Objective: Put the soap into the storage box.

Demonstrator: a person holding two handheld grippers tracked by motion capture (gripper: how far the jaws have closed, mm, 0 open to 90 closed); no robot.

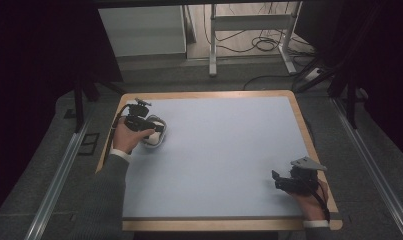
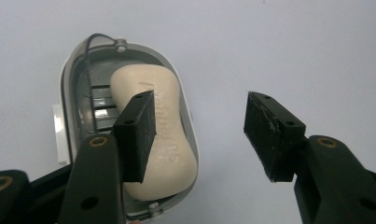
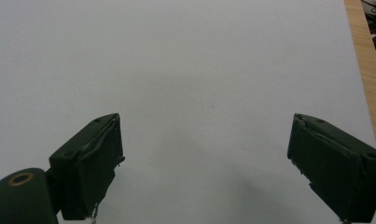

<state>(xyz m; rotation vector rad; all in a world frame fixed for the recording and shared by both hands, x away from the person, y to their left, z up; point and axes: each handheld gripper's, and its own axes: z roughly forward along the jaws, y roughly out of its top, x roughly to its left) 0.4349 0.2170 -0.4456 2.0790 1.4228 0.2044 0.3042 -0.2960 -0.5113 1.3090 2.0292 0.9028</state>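
Right gripper (image 1: 276, 180): jaws wide, empty, parked at near edge of table (image 1: 289, 95) | Left gripper (image 2: 199, 133): jaws parted, clear of soap bar (image 2: 169, 140), apparently just placed | Soap dish (image 2: 76, 70): beside left gripper, holds the bar lying flat.

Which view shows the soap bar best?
Left gripper view: the soap bar lies close up in its grey dish, one jaw crossing it. In the high view the soap is a small pale patch by the left gripper.

Only the soap dish (image 1: 156, 134) at the mat's (image 1: 224, 155) left edge obstructs.
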